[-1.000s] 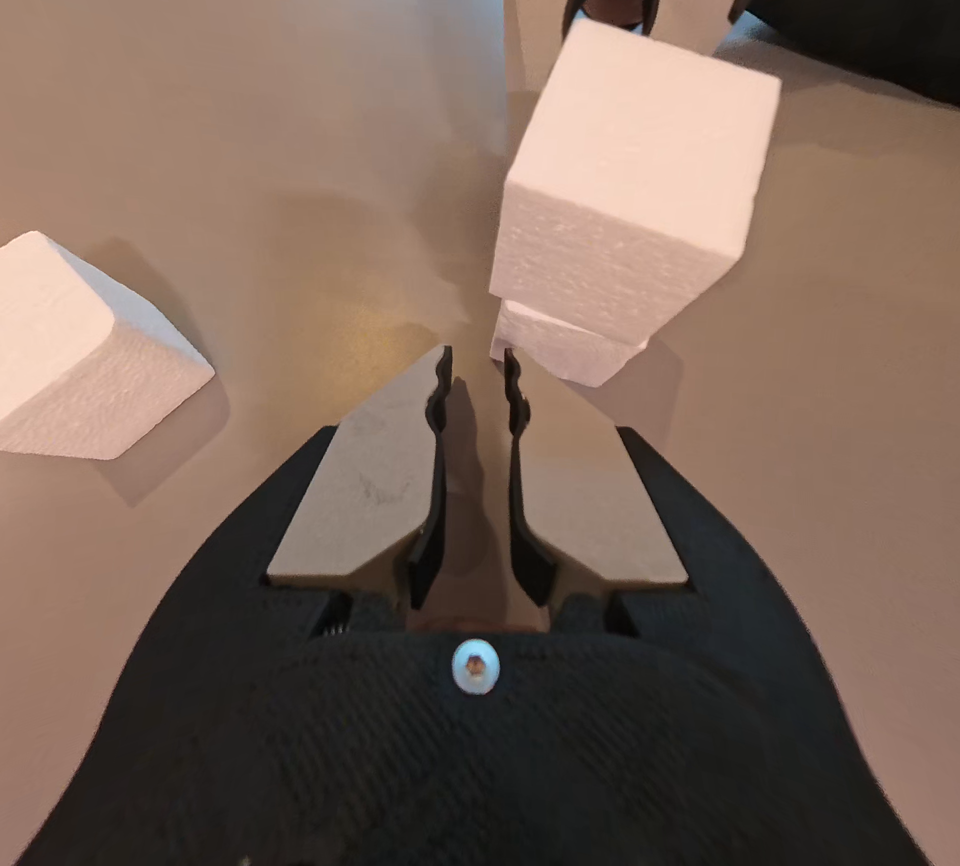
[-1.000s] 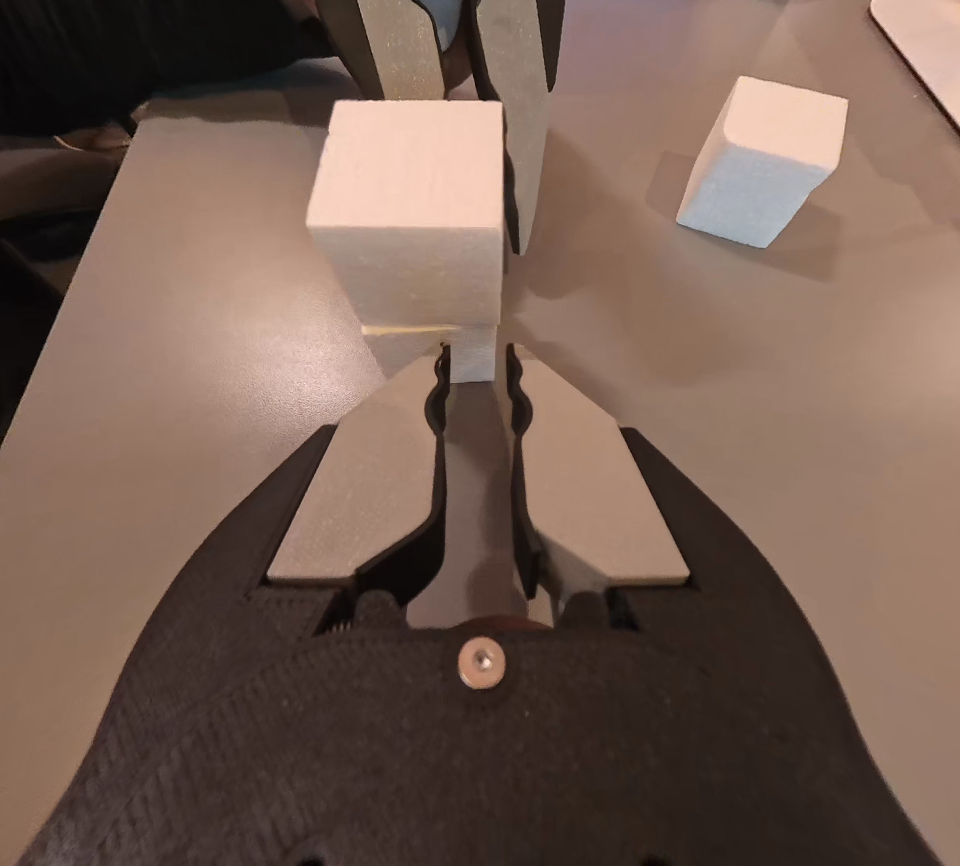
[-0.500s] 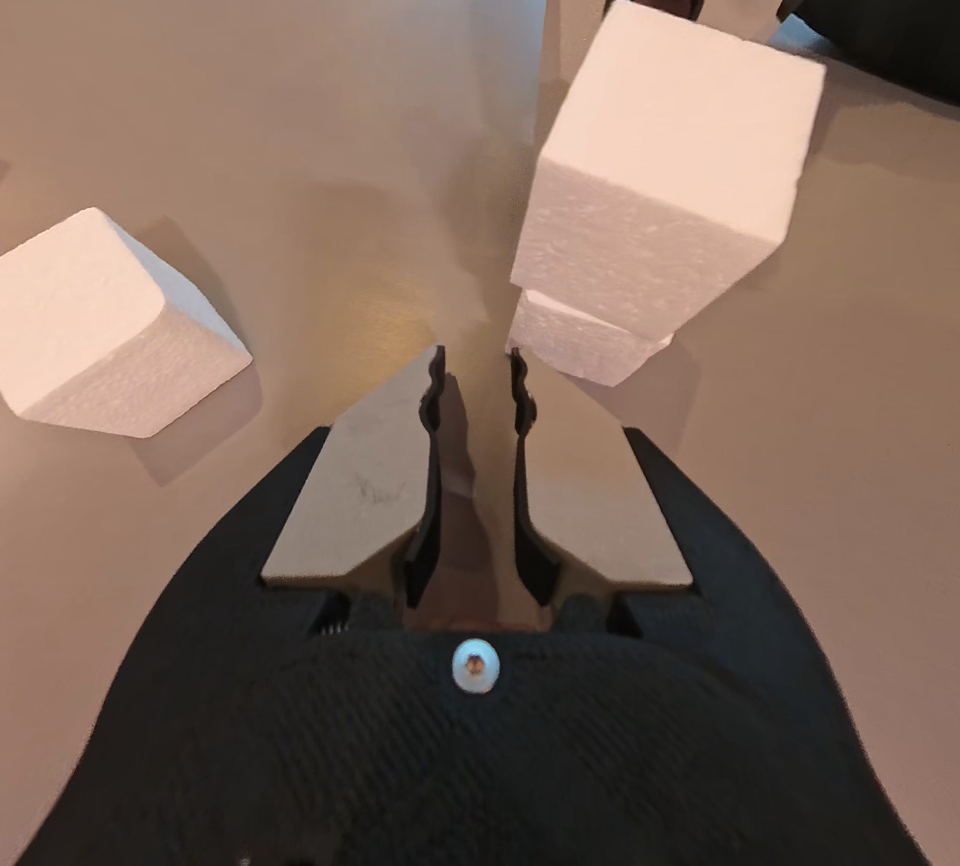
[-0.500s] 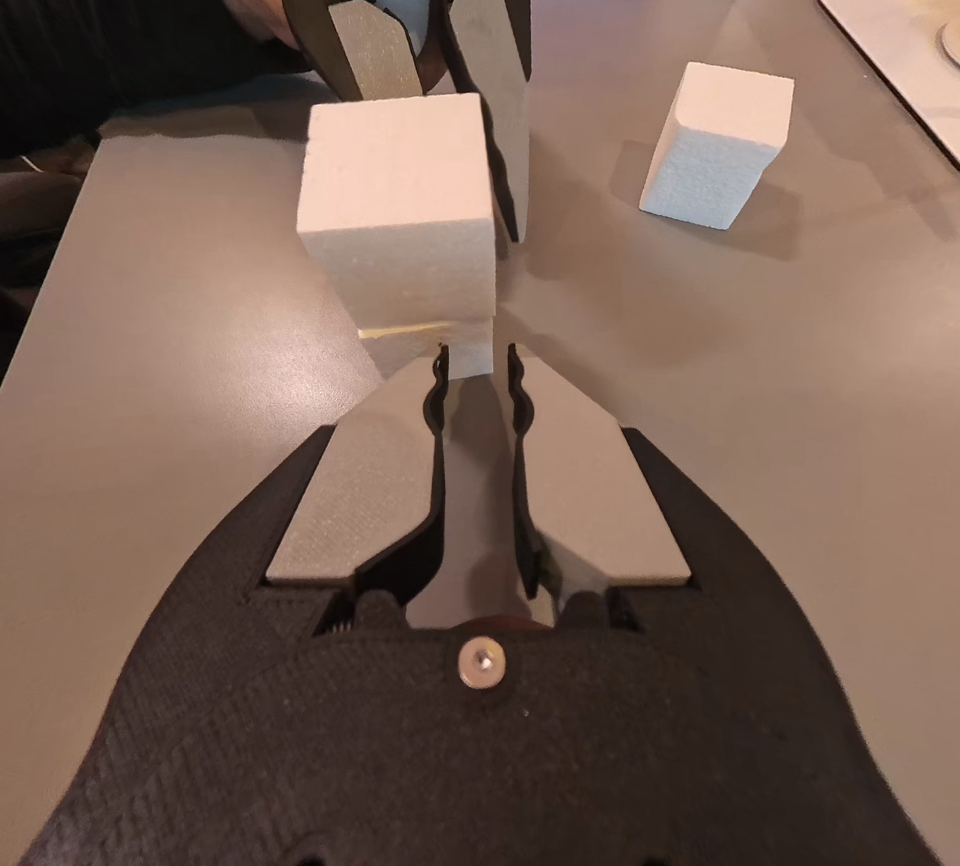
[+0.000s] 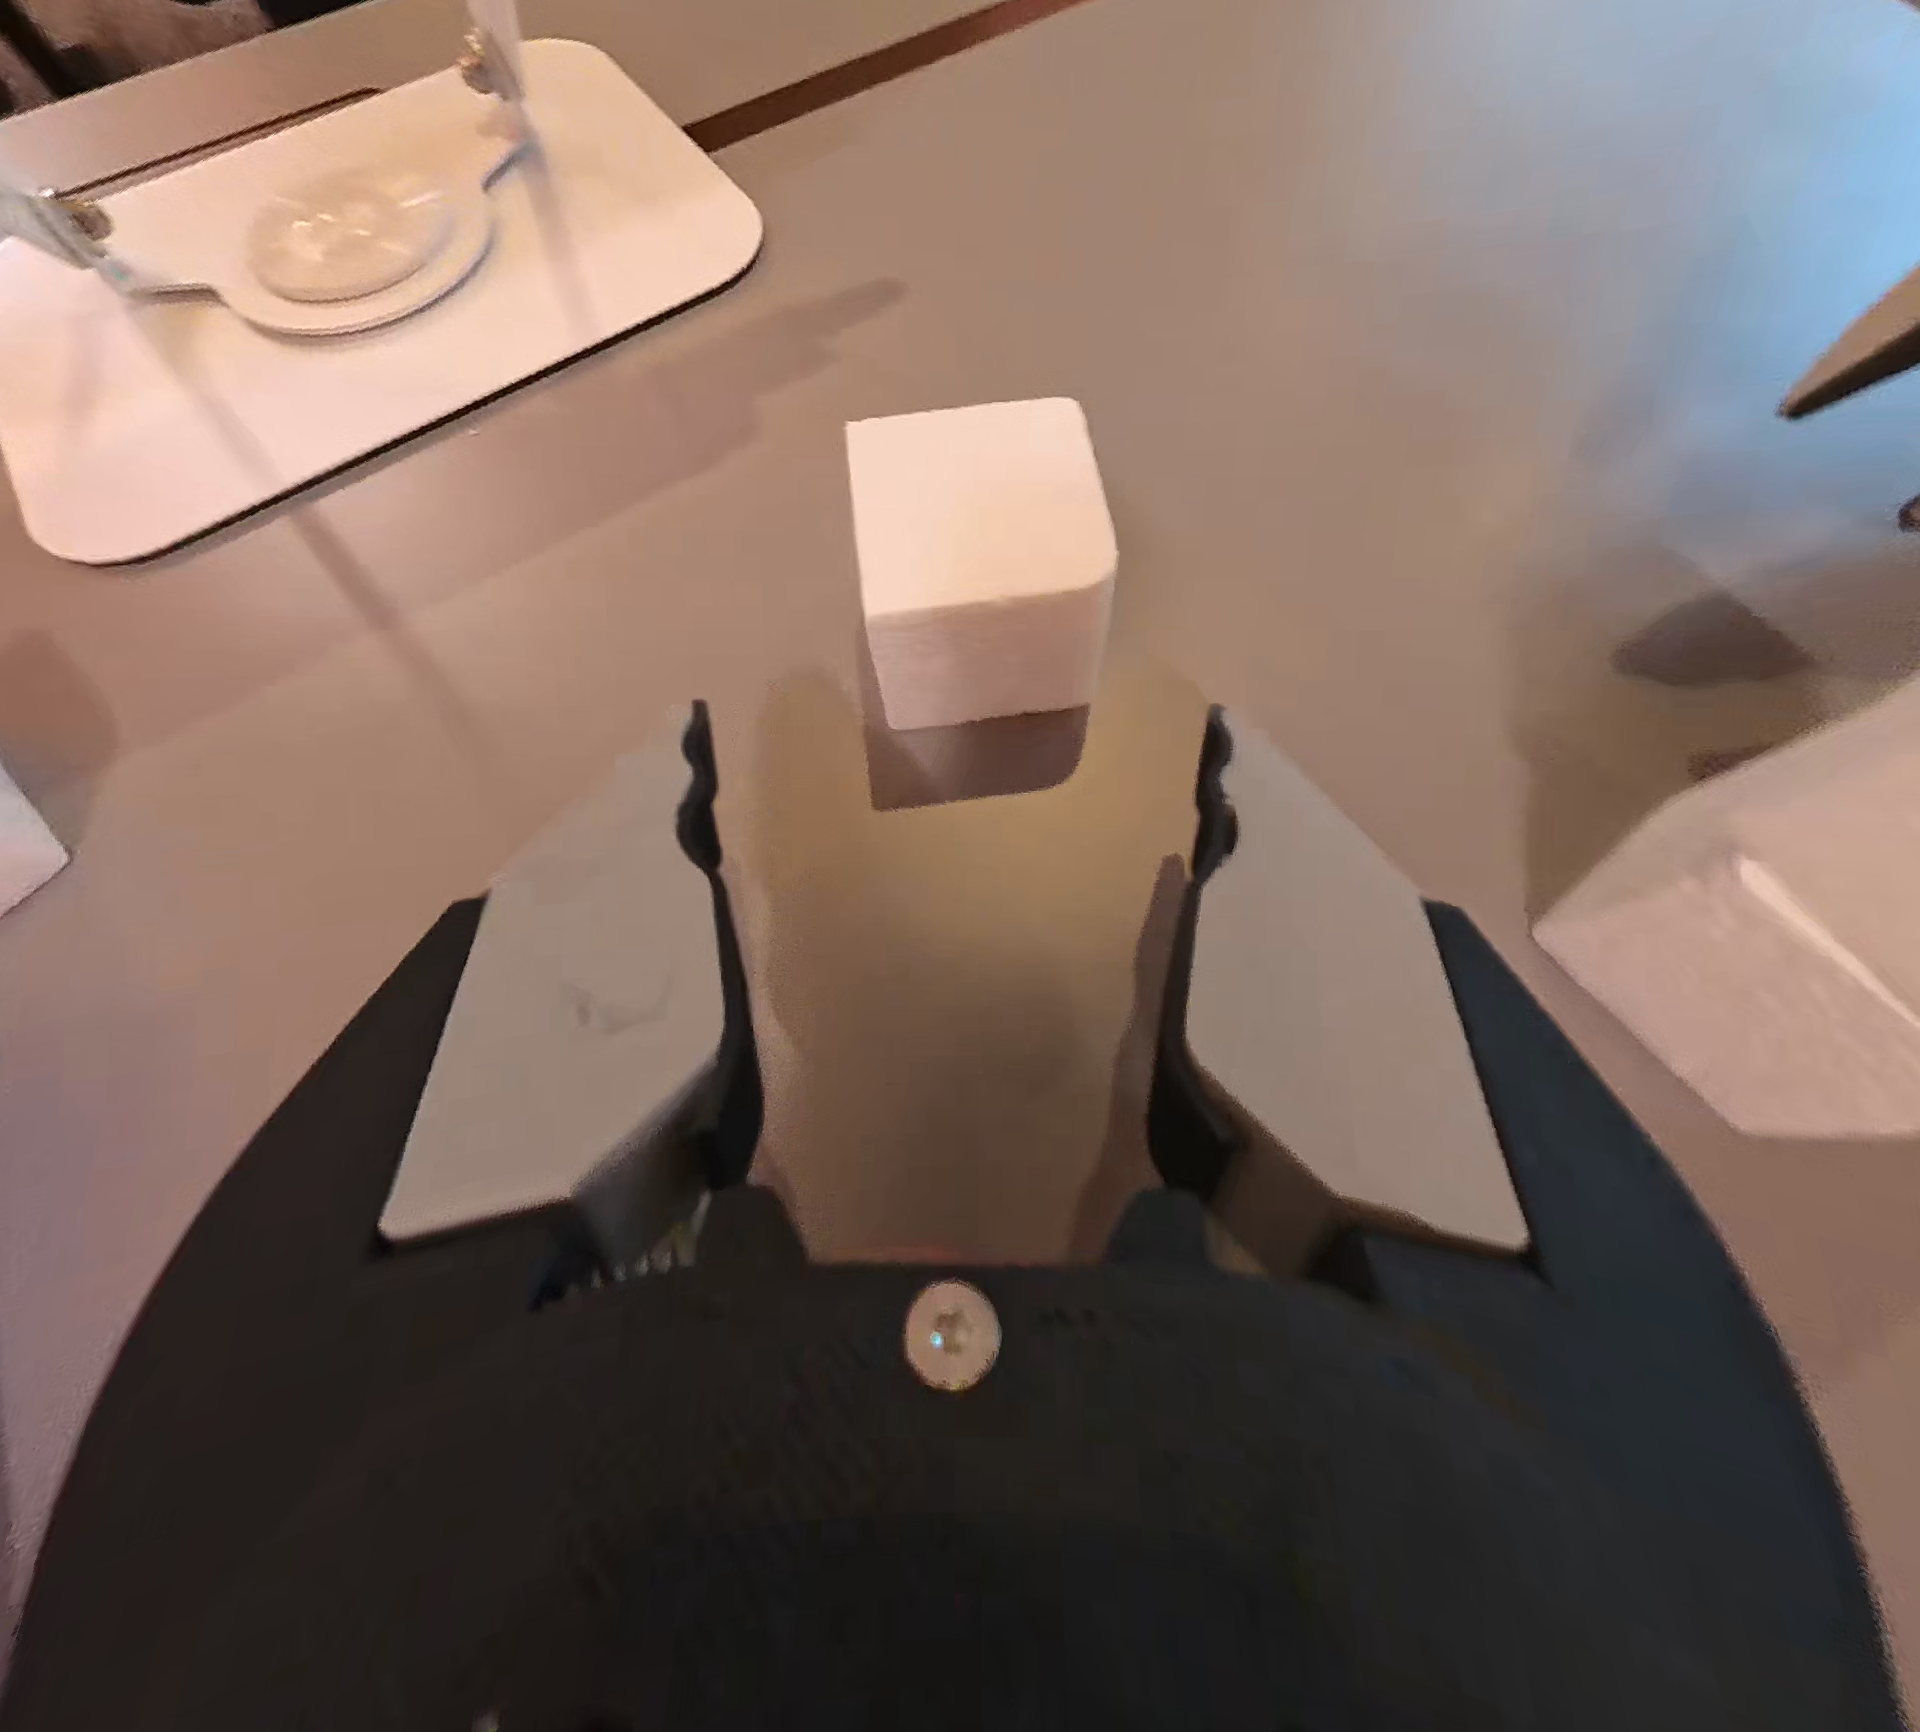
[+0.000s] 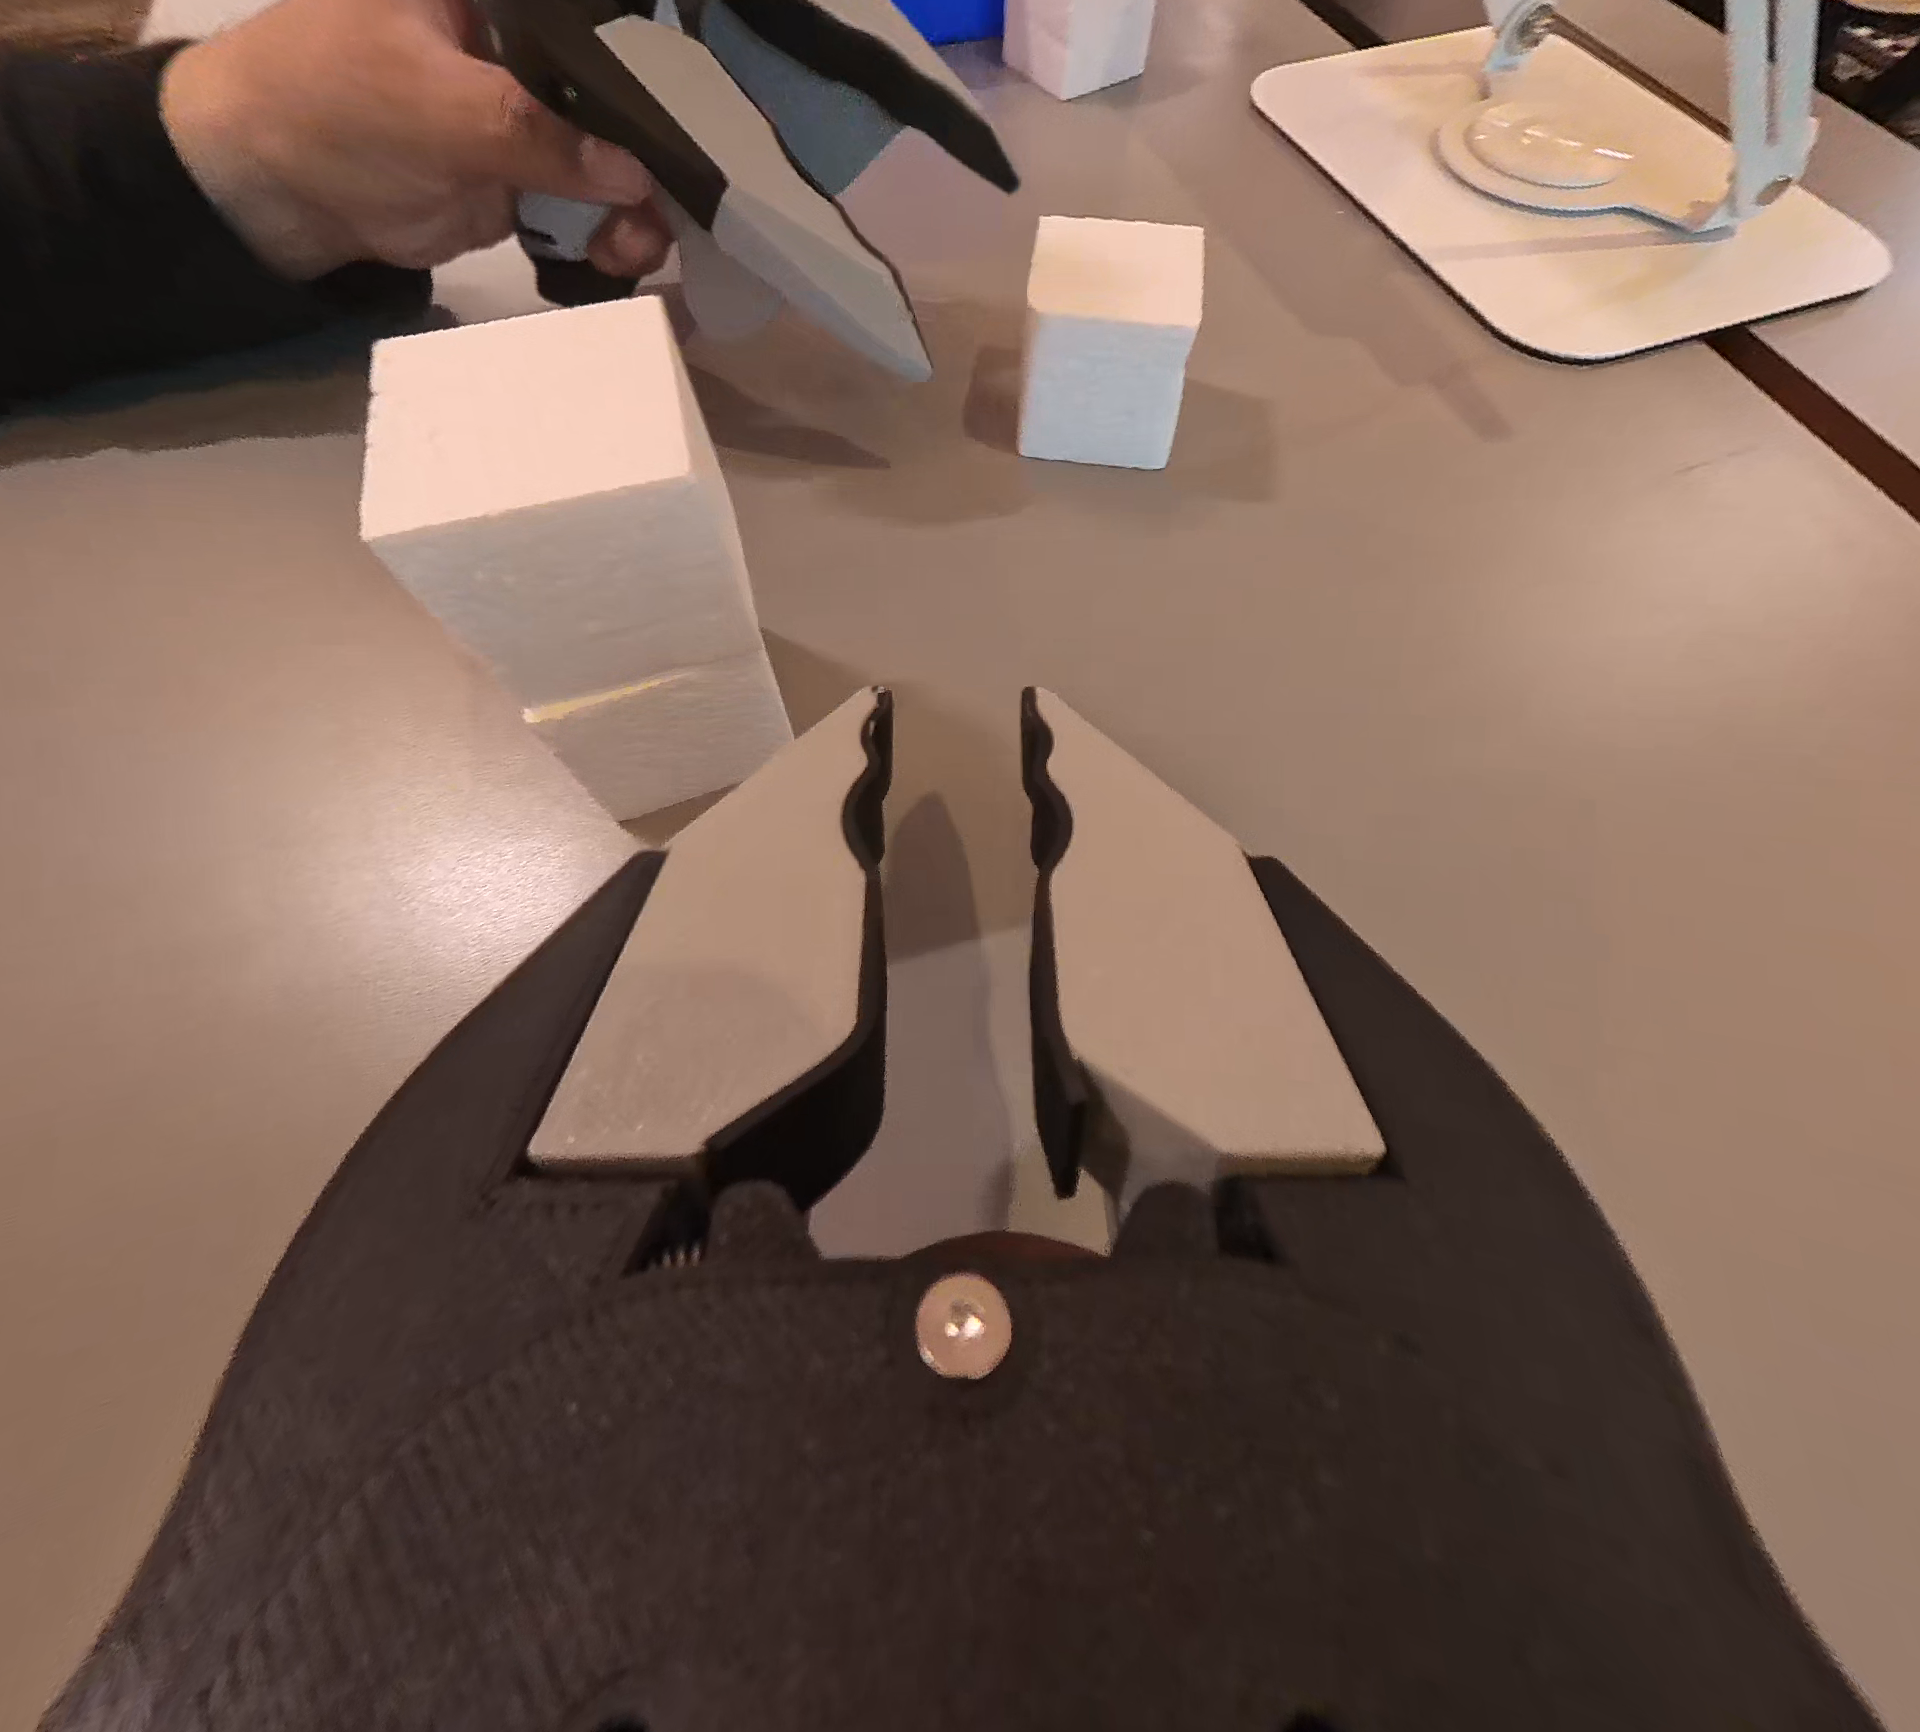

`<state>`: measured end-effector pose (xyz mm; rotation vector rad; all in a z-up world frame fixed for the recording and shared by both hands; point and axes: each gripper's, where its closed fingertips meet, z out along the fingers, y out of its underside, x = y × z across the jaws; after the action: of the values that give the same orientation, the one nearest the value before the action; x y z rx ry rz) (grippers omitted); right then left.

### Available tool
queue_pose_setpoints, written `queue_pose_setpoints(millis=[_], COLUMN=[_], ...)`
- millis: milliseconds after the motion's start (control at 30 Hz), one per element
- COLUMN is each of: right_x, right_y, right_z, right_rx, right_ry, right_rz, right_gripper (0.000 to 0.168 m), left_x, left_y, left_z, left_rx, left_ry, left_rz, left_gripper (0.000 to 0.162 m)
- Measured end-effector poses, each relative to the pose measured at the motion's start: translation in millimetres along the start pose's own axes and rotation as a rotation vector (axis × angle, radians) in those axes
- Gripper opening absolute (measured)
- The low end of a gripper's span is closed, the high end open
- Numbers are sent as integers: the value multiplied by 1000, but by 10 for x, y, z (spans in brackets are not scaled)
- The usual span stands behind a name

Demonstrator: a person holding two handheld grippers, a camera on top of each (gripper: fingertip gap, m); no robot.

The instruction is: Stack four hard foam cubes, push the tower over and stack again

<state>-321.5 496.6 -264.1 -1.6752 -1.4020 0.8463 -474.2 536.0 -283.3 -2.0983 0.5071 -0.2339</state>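
Ahead of my left gripper [image 5: 951,799], jaws spread and empty, sits the third cube [image 5: 982,560]; next, straddle it squarely. Right gripper [image 6: 954,726] idles, nearly closed, holding nothing.

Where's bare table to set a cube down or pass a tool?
Bare: the table right of the two-cube stack, from the right tool up to the lone cube; also left of the stack. Crowded: between stack and lone cube, where the left tool hangs, and by the stand base.
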Motion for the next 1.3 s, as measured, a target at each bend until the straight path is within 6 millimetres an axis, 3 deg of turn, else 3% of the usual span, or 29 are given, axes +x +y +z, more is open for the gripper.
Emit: queue_pose_setpoints(millis=[133, 267, 367, 467, 667, 800, 900, 1100, 1300], right_x=[19, 60, 82, 106, 108, 41, -88, -370, -754], right_y=[-41, -87, -121, -173, -270, -374, -507, -771, -1001], right_z=[-7, -32, -69, -110, -190, -263, -320, -407, -467], right_rx=[14, 32, 52, 83, 148, 207, 275, 381, 449], right_ry=[20, 52, 67, 76, 60, 12, -85, -226, -321], right_rz=[-3, 5, 13, 26, 64, 87, 144, 168, 74], right_gripper=[23, 23, 23, 22, 22, 25, 34, 54, 72], left_x=[-65, -42, -34, 15, -52, 125, 399, 768, 1298], left_y=[-23, -77, -17, 30, 31, -178, -343, -594, -594], left_z=[112, 255, 366, 412, 364, 127, -212, -799, -1235], left_rx=[-7, -15, -66, -105, -99, 24, 116, 285, 382], left_ry=[-68, -82, -89, -47, -15, 208, 453, 673, 869], left_rz=[-33, -66, -42, -9, 22, -44, -41, 81, 288], left_gripper=[107, 106, 95, 55, 55, 54, 55, 55, 55])
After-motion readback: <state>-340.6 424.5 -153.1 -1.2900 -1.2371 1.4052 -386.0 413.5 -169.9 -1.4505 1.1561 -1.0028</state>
